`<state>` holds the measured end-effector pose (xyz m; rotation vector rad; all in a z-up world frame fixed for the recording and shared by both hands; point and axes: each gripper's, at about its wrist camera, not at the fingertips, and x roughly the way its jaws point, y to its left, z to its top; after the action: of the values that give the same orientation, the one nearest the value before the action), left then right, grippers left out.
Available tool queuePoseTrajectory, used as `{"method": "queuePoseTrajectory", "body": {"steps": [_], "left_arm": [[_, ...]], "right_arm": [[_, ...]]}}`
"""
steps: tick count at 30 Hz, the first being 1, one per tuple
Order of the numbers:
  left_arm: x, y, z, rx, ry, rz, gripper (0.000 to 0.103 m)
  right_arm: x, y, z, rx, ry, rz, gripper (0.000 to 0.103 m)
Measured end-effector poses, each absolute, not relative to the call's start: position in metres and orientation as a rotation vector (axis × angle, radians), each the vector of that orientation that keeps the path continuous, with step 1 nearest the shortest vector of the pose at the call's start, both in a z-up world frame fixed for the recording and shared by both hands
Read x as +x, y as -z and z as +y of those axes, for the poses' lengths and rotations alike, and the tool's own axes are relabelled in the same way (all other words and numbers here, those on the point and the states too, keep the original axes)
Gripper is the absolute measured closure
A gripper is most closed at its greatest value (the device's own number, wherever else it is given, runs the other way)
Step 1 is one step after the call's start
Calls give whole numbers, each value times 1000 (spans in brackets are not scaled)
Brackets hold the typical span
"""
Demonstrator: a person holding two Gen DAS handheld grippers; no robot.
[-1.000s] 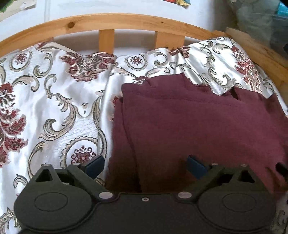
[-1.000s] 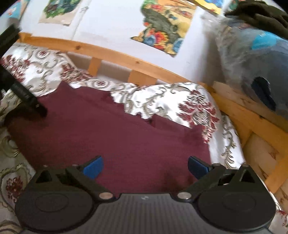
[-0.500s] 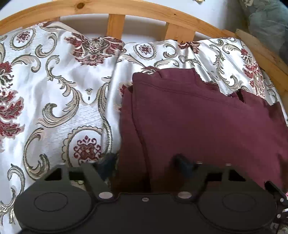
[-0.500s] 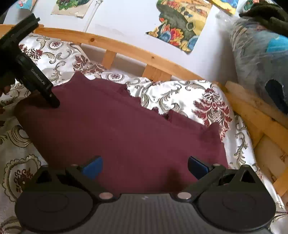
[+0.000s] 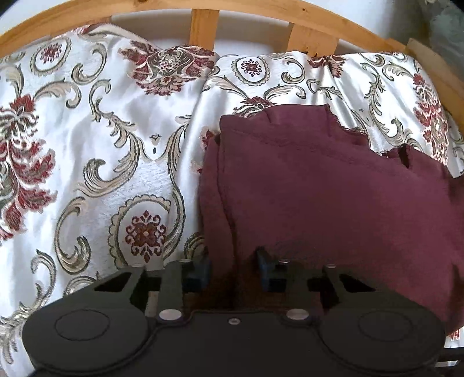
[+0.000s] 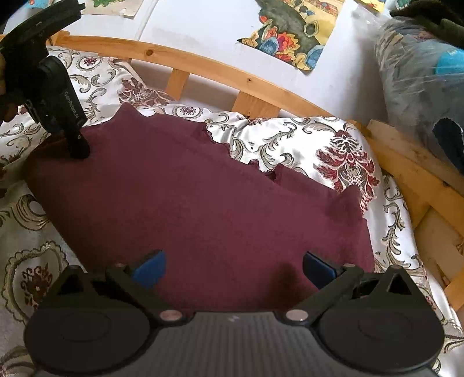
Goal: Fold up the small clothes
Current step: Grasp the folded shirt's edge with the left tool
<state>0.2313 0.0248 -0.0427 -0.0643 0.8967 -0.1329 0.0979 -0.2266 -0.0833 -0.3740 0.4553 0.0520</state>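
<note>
A maroon garment [image 5: 333, 197] lies folded on the patterned bedspread [image 5: 95, 150]. My left gripper [image 5: 233, 265] is at its near left corner, and its blue pads have closed in on the layered edge of the cloth. In the right wrist view the same garment [image 6: 203, 203] spreads across the middle, and the left gripper [image 6: 78, 149] presses down on its far left corner. My right gripper [image 6: 233, 265] is open over the garment's near edge, and its blue pads [image 6: 149, 265] hold nothing.
A curved wooden bed rail [image 5: 203, 26] with slats runs along the back, also in the right wrist view [image 6: 232, 75]. Paper pictures [image 6: 290, 32] hang on the white wall. A plastic-wrapped bundle [image 6: 420, 75] sits at the right, beyond the wooden frame [image 6: 420, 179].
My left gripper has moved down onto the garment's left corner and its jaws have closed from wide open onto the cloth edge. The right gripper stayed open and drew back slightly.
</note>
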Motion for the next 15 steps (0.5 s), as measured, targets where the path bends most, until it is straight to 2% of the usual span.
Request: {"method": "queuePoseTrajectory", "body": {"steps": [5, 10, 15], "left_arm": [[226, 34, 13, -2, 119, 884, 85], [217, 18, -4, 21, 92, 842, 87], [207, -9, -32, 52, 150, 788, 88]], "right_arm": [[99, 81, -232, -326, -52, 490, 0], [102, 77, -243, -249, -47, 524, 0], [100, 61, -264, -167, 7, 473, 0]]}}
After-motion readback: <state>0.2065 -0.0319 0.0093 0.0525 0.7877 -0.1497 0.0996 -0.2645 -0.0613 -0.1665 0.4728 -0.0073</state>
